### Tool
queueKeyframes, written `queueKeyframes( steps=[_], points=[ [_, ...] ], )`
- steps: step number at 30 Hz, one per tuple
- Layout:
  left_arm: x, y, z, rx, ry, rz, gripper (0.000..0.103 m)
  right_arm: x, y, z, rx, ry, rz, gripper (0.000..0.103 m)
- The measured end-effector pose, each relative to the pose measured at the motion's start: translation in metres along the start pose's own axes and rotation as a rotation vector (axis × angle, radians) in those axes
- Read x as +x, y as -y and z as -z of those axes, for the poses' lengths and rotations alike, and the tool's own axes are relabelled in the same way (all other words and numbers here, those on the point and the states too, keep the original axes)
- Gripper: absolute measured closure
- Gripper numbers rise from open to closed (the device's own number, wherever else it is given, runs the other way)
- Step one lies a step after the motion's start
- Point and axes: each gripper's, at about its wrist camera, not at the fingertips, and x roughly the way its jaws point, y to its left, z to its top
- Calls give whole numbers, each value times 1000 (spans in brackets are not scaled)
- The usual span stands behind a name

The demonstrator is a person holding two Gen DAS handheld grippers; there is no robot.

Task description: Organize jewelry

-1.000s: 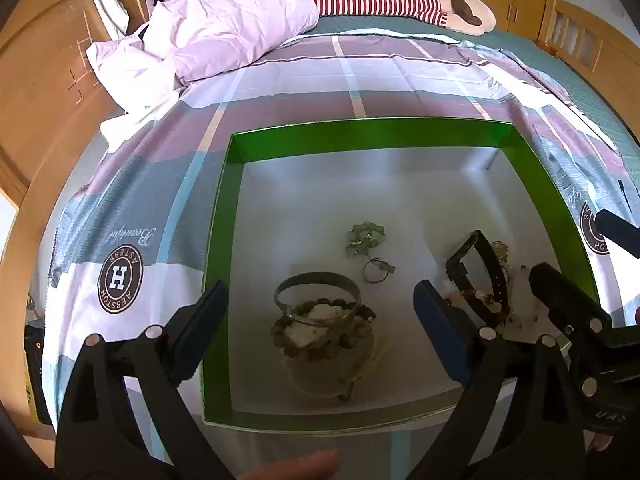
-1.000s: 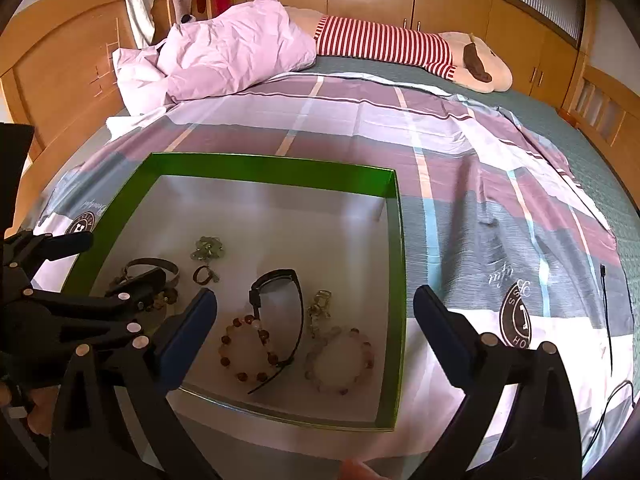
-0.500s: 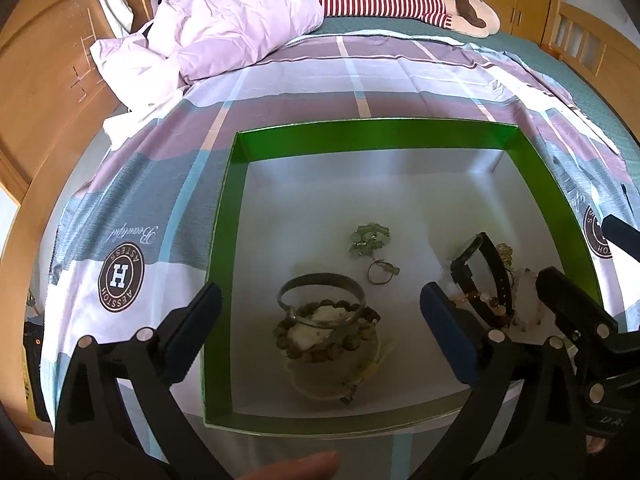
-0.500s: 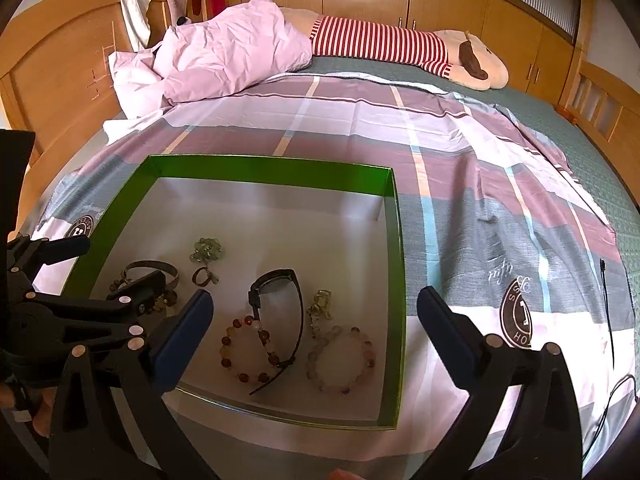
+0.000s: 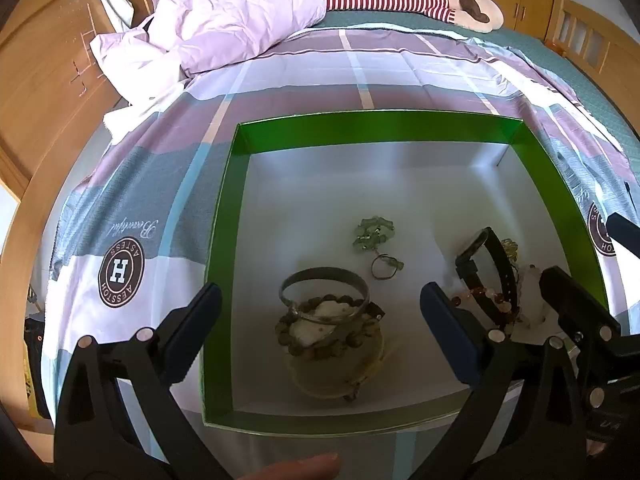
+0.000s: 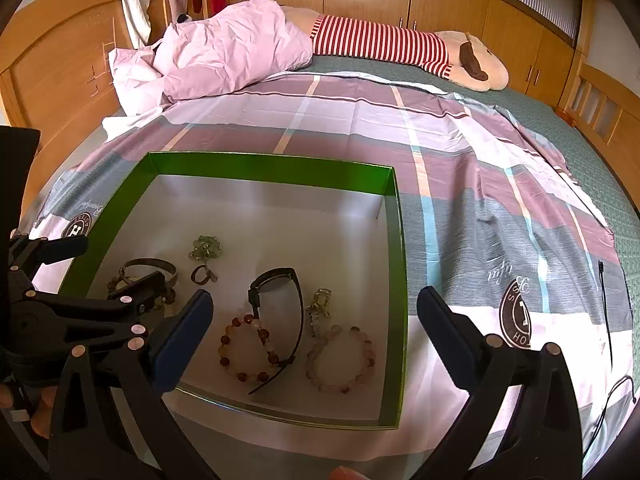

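Observation:
A green-walled box with a white floor lies on the bed. Inside lie a metal bangle over a brown bead bracelet, a green bead cluster, a small ring, a black watch, a red-brown bead bracelet, a pink bead bracelet and a gold chain. My left gripper is open and empty above the bangle at the box's near edge. My right gripper is open and empty above the bracelets.
The box rests on a plaid sheet. A pink duvet and a striped plush toy lie at the far end. A wooden headboard stands on the left. A black cable lies at the right.
Both grippers have drawn back and up a little from the box. The jewelry has not moved.

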Motion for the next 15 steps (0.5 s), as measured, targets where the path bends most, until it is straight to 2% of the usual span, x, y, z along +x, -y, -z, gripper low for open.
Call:
queueKeyframes(
  steps=[15],
  points=[
    [1, 1, 0, 1, -6, -8, 4, 0, -2, 1, -6, 1, 5, 4]
  ],
)
